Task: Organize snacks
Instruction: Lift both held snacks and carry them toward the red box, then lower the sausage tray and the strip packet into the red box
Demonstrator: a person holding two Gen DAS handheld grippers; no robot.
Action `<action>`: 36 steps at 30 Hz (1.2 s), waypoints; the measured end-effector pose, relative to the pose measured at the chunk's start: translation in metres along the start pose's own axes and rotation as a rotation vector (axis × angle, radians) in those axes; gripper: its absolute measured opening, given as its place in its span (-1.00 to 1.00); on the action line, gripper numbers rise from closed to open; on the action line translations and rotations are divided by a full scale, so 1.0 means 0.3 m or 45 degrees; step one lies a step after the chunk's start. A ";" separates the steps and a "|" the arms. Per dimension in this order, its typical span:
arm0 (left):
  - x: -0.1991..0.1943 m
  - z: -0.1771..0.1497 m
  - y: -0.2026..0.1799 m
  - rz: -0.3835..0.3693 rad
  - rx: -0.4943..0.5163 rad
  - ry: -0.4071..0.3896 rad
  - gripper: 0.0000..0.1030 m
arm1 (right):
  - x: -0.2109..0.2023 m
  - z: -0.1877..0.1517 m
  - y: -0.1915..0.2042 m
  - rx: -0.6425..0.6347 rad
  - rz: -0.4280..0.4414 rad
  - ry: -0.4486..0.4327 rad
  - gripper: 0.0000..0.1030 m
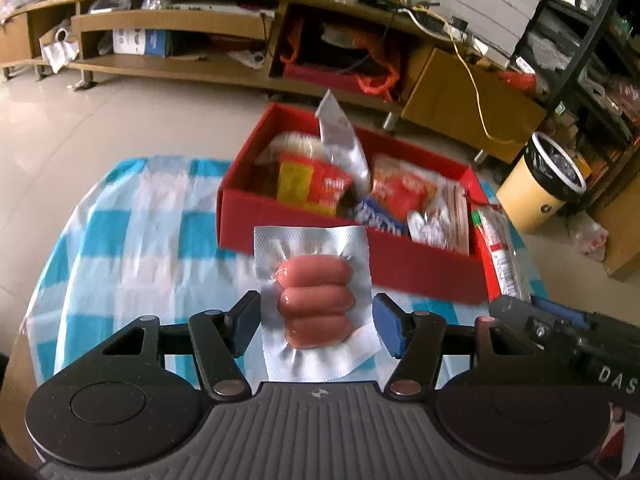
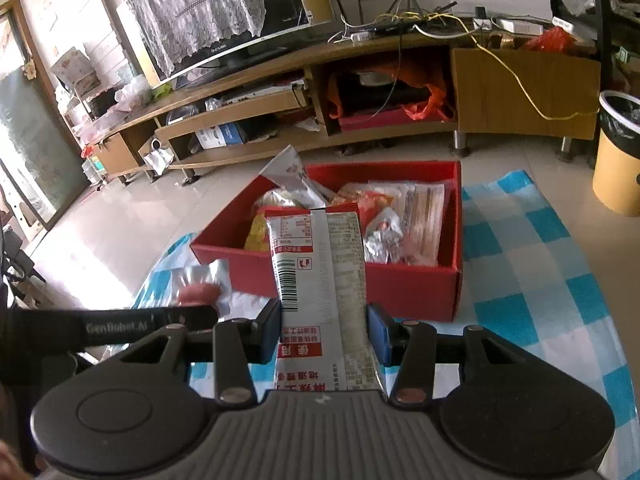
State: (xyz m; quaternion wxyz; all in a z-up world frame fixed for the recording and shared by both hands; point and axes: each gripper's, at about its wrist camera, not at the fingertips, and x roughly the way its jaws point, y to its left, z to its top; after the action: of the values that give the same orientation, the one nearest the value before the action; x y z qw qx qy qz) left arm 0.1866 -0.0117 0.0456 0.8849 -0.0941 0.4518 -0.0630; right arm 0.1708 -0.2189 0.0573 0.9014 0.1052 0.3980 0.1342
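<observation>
The left hand-held gripper (image 1: pixel 316 326) clamps a clear pack of three pink sausages (image 1: pixel 316 304); the right hand-held gripper (image 2: pixel 324 330) clamps a silver-and-red snack packet (image 2: pixel 320 280), red cardboard box (image 2: pixel 412 292) mid-frame

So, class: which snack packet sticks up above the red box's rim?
The silver pouch, standing tilted in the red box; the other packets lie low inside.

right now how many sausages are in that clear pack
3, stacked in a column inside the sausage pack between the left gripper's fingers: one at the far end, one in the middle, one nearest the camera.
</observation>
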 end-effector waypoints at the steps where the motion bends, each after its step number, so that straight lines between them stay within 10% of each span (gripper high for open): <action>1: 0.000 0.009 -0.002 0.004 0.003 -0.012 0.31 | 0.001 0.007 0.002 0.003 0.002 -0.007 -0.18; 36: 0.177 0.224 -0.090 0.084 0.085 -0.136 0.33 | 0.204 0.212 -0.056 0.007 -0.098 -0.104 -0.17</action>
State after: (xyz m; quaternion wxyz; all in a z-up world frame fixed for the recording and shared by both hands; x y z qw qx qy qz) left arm 0.2716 -0.0411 0.0484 0.9120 -0.0527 0.4045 -0.0438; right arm 0.2605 -0.2202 0.0524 0.9211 0.0977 0.3649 0.0939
